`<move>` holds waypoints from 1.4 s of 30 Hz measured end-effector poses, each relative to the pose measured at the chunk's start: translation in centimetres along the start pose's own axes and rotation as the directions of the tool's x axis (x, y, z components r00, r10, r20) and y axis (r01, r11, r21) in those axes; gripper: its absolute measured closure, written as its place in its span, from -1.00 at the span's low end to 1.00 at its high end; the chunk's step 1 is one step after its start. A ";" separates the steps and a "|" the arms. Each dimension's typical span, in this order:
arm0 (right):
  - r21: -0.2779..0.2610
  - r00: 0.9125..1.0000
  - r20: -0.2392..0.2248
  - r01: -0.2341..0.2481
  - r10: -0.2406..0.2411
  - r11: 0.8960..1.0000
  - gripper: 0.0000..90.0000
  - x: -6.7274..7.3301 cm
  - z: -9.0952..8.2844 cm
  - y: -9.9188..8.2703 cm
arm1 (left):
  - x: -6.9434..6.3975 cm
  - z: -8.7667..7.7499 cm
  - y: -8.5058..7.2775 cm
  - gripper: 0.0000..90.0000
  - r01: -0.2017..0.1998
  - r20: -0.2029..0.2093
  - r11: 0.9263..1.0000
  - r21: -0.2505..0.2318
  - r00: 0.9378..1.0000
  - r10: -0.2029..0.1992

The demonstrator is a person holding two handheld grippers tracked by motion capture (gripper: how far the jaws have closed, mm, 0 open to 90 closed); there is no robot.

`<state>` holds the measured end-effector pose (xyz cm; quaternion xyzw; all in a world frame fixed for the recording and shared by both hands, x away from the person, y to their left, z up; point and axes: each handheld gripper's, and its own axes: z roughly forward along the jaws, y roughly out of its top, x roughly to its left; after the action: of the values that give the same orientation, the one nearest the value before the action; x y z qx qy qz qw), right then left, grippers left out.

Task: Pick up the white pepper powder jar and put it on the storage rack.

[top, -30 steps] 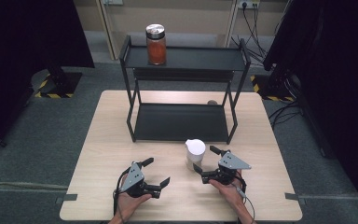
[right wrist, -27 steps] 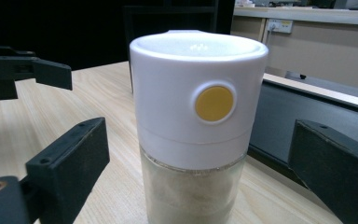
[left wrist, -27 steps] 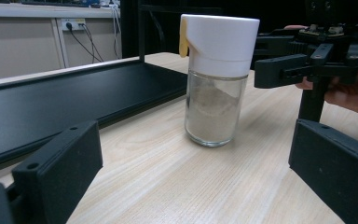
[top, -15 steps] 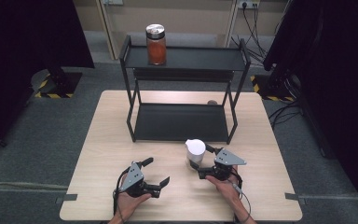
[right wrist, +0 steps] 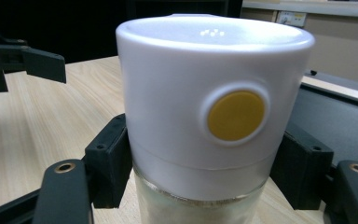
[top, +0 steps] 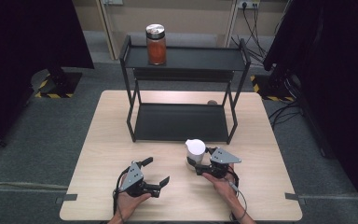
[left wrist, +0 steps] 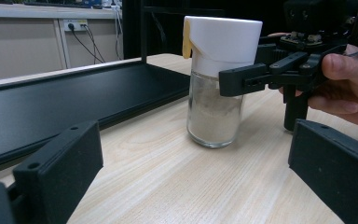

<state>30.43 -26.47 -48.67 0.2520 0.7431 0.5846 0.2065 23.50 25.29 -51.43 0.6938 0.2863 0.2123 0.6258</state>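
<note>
Right gripper view: right tongs just closed onto shaker, below white cap.
Left tongs: open, empty, near shaker.
Lift: straight up, upright, clear of rack.

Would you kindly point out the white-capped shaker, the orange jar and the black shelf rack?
white-capped shaker (left wrist: pixel 213 107), left gripper view, glass body.
orange jar (top: pixel 157 50), high view, orange body.
black shelf rack (top: pixel 200 59), high view, bare top shelf.

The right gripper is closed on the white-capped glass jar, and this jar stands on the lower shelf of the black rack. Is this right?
Not quite. The right gripper is closed on the white-capped jar, but the jar stands on the wooden table in front of the black rack, not on its lower shelf. The high view shows it.
</note>
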 end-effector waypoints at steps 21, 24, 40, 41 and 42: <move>-0.016 1.000 -0.012 0.019 -0.020 1.000 -0.32 0.3 -1.3 2.2 | -0.1 0.0 0.0 -0.95 0.007 -0.007 1.000 -0.003 1.000 -0.007; -0.015 1.000 -0.013 0.018 -0.018 1.000 -0.32 0.2 -1.5 2.6 | 0.0 -0.1 0.0 -0.95 0.005 -0.007 1.000 -0.005 1.000 -0.005; -0.041 0.999 -0.011 0.029 -0.030 0.999 -0.32 -0.5 -2.3 6.6 | 0.0 0.0 -0.1 -0.95 0.009 -0.010 1.000 -0.004 1.000 -0.009; -0.038 1.000 -0.011 0.029 -0.030 0.999 -0.32 -0.6 -2.4 7.0 | 0.0 0.0 -0.1 -0.95 0.008 -0.010 1.000 -0.004 1.000 -0.008; -0.036 1.000 -0.010 0.030 -0.030 0.999 -0.32 -0.6 -2.4 7.3 | 0.0 0.0 -0.1 -0.95 0.008 -0.009 1.000 -0.005 1.000 -0.008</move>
<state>30.46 -27.28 -40.97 0.2341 0.7371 0.5960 0.2158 23.44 25.32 -51.52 0.6903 0.2915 0.2137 0.6268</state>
